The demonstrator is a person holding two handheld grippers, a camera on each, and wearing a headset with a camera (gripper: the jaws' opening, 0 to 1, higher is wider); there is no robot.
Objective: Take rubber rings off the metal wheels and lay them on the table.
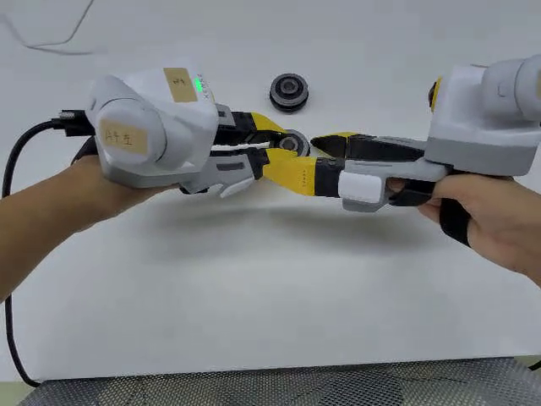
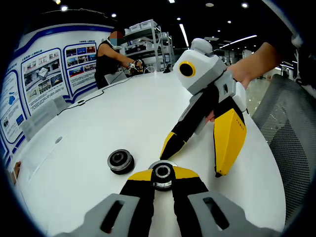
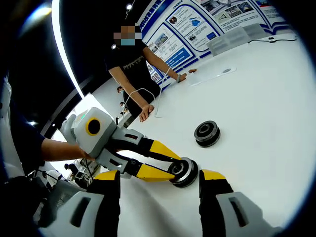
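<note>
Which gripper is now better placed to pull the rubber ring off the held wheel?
Right. The left gripper is shut on the wheel and steadies it. The right gripper is open, with its jaws close by that wheel.

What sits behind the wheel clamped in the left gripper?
A second wheel lies on the white table, farther back than the held wheel. The left gripper jaws cover the held wheel's sides.

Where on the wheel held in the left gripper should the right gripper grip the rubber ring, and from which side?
Likely the rim arc of the wheel beyond the tips of the left gripper, coming from the opposite side. The left gripper pinches two sides, leaving that arc bare, and the open right gripper faces it.
</note>
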